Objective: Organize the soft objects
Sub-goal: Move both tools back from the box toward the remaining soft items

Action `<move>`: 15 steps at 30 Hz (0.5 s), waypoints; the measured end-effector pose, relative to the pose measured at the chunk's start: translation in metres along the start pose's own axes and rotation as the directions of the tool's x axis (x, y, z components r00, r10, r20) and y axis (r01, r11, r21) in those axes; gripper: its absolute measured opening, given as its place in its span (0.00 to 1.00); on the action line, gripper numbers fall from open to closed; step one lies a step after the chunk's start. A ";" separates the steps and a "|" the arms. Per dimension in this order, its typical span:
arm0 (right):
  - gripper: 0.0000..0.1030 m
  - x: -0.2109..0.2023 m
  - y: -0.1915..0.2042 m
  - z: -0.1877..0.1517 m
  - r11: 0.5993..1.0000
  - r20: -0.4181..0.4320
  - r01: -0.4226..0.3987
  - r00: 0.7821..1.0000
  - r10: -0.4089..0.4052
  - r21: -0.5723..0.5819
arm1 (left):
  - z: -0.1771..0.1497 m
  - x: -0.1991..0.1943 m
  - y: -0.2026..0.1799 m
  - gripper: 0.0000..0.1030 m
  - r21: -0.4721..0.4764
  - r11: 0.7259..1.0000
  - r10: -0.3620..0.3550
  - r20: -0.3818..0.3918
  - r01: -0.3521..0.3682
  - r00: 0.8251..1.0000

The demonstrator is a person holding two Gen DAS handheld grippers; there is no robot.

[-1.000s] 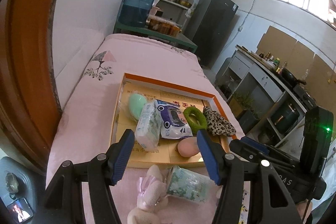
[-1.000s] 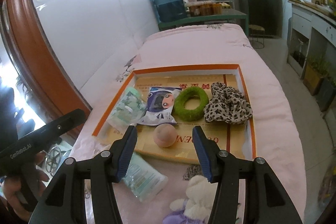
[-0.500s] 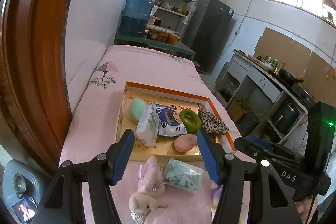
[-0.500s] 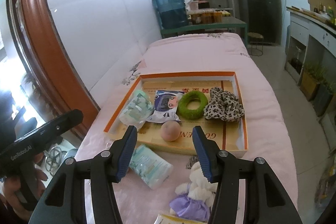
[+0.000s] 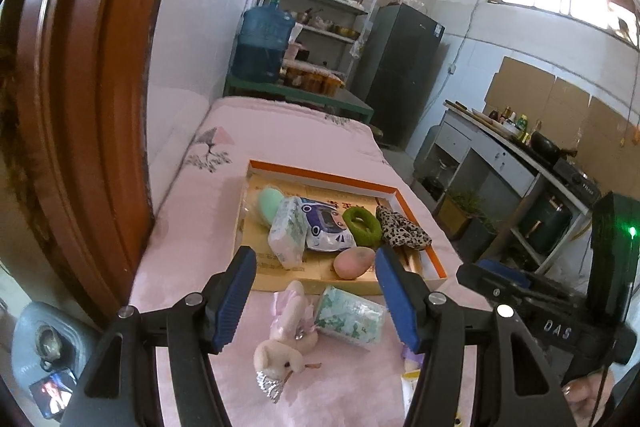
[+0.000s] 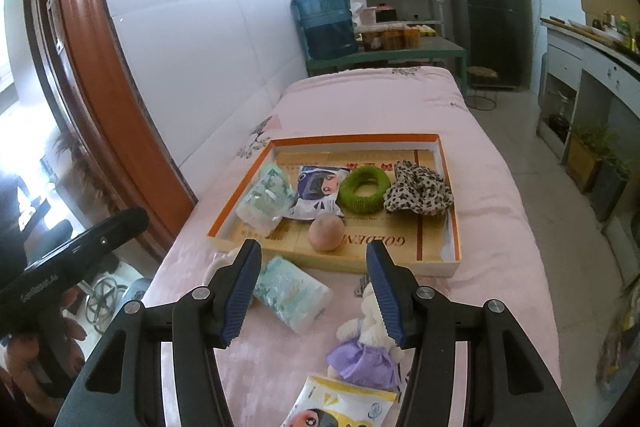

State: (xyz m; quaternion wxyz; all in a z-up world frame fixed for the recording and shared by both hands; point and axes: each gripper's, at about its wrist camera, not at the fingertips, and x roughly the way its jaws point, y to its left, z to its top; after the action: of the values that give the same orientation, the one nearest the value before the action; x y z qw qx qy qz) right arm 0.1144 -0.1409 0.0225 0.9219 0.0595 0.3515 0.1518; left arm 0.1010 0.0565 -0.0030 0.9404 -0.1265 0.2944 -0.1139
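Note:
An orange-rimmed tray (image 6: 360,138) (image 5: 320,175) lies on the pink bed. It holds a tissue pack (image 6: 264,199), a printed pouch (image 6: 318,191), a green ring (image 6: 364,189), a leopard scrunchie (image 6: 420,189) and a peach ball (image 6: 326,233). In front of the tray on the bed lie another tissue pack (image 6: 294,291) (image 5: 350,315), a plush in a purple dress (image 6: 366,343), a yellow pouch (image 6: 344,403) and a pink plush (image 5: 286,339). My left gripper (image 5: 316,297) and my right gripper (image 6: 316,293) are both open and empty, above these loose items.
A brown wooden frame (image 5: 80,107) and white wall run along the bed's left. A water jug (image 6: 326,19), shelves and a fridge (image 6: 484,3) stand beyond the bed. A counter (image 5: 512,155) is on the right across the floor.
Both grippers have pulled back and up from the tray, so more of the bed and the loose plush toys and pouch came into view. The jaws stayed open.

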 end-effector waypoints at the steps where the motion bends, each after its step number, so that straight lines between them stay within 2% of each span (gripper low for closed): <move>1: 0.55 -0.002 0.000 -0.002 1.000 0.002 0.002 1.000 -0.002 0.000 | -0.003 -0.004 -0.003 0.60 0.015 1.000 0.010 0.012 -0.010 1.000; 8: 0.55 -0.012 0.002 -0.018 0.999 0.004 0.030 1.000 -0.030 -0.011 | -0.024 -0.023 -0.023 0.60 0.107 0.993 0.039 0.065 -0.046 0.997; 15: 0.55 -0.027 -0.003 -0.041 0.998 0.031 0.058 0.998 -0.059 0.007 | -0.040 -0.032 -0.028 0.60 0.121 0.992 0.030 0.074 -0.039 0.997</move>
State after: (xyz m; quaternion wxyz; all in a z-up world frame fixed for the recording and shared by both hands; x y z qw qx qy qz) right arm 0.0685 -0.1526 0.0078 0.9310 0.0545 0.3393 0.1227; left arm 0.0481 0.0327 -0.0089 0.9582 -0.0676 0.2552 -0.1106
